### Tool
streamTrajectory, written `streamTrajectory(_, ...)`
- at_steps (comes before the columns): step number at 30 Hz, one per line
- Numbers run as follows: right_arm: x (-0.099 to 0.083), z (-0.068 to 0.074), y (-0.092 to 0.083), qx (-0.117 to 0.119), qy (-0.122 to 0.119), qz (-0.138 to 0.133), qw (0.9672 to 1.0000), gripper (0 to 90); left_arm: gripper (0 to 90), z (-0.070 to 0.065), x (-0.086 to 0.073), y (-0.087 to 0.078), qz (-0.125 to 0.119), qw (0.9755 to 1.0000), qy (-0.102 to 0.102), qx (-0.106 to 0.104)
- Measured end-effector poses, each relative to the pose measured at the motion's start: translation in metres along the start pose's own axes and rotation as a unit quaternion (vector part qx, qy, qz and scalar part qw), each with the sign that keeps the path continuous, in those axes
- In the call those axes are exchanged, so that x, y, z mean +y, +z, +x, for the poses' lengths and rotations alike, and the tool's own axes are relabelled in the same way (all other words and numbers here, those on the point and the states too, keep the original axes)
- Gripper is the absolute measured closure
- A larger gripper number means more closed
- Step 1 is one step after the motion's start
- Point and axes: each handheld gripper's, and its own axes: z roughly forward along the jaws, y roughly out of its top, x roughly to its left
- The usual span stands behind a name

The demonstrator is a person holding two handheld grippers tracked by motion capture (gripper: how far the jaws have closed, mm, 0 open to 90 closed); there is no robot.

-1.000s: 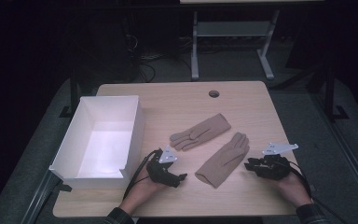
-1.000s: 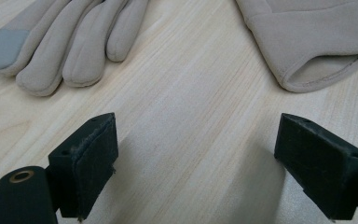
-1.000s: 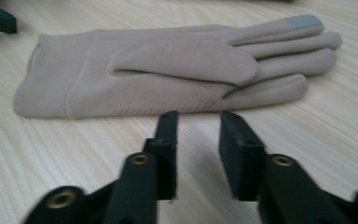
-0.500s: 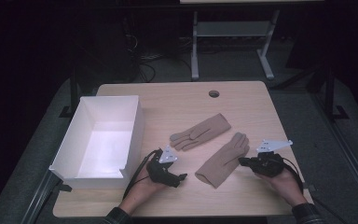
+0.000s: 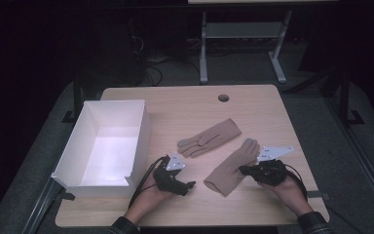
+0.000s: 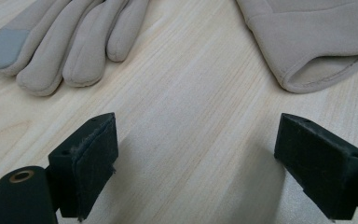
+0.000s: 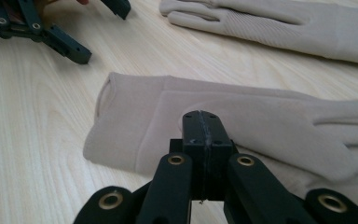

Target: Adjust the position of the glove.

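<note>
Two tan gloves lie on the wooden table (image 5: 185, 105). The far glove (image 5: 209, 138) points its fingers left; the near glove (image 5: 229, 170) lies slanted with its cuff toward me. My right gripper (image 5: 244, 170) sits at the near glove's right edge. In the right gripper view its jaws (image 7: 204, 126) are pressed together over the glove's palm (image 7: 270, 121), with no fabric visible between them. My left gripper (image 5: 187, 187) rests on the table left of that glove's cuff. It stands open (image 6: 191, 163) over bare wood, short of the far glove's fingertips (image 6: 60, 51) and the near glove's cuff (image 6: 307, 42).
An open white box (image 5: 78, 165) stands at the table's left side, close to my left hand. A round cable hole (image 5: 223, 98) is near the far edge. In the right gripper view, the left gripper (image 7: 95, 25) lies beyond the cuff, and the far glove (image 7: 284, 28) lies behind.
My right hand has moved left across the table, bringing its gripper to the near glove's edge. The left hand and both gloves have stayed put.
</note>
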Motion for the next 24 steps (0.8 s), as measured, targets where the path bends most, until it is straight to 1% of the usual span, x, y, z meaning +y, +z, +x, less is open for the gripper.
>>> streamTrajectory(2,0.002,0.002,0.003,0.008,0.001,-0.002,1.0,89.9,12.8,0.0,0.0,0.0,0.0,1.0,0.0,0.0)
streamTrajectory(4,0.004,0.004,0.006,0.01,-0.007,0.0,0.9999,89.9,12.8,0.0,0.0,0.0,0.0,1.0,0.0,0.0)
streamTrajectory(7,0.008,0.009,0.014,0.018,-0.013,0.001,0.9998,89.9,12.8,0.0,0.0,0.0,0.0,1.0,0.0,0.0)
streamTrajectory(8,0.008,0.009,0.014,0.018,-0.013,0.001,0.9998,89.9,12.8,0.0,0.0,0.0,0.0,1.0,0.0,0.0)
streamTrajectory(9,0.011,0.012,0.019,0.025,-0.019,0.003,0.9995,89.9,12.8,0.0,0.0,0.0,0.0,1.0,0.0,0.0)
streamTrajectory(12,0.013,0.015,0.023,0.031,-0.021,0.006,0.9993,89.9,12.8,0.0,0.0,0.0,0.0,1.0,0.0,0.0)
streamTrajectory(13,0.015,0.019,0.028,0.036,-0.023,0.007,0.999,89.9,12.8,0.0,0.0,0.0,0.0,1.0,0.0,0.0)
streamTrajectory(19,0.018,0.024,0.036,0.042,-0.029,0.013,0.9986,89.9,12.8,0.0,0.0,0.0,-0.002,1.0,-0.002,0.0)
streamTrajectory(21,0.019,0.027,0.041,0.044,-0.032,0.02,0.9983,90.0,12.8,0.0,0.0,0.0,-0.002,1.0,-0.002,0.0)
streamTrajectory(24,0.02,0.028,0.047,0.049,-0.034,0.024,0.9979,90.0,12.8,0.0,0.0,0.0,-0.002,1.0,-0.001,0.0)
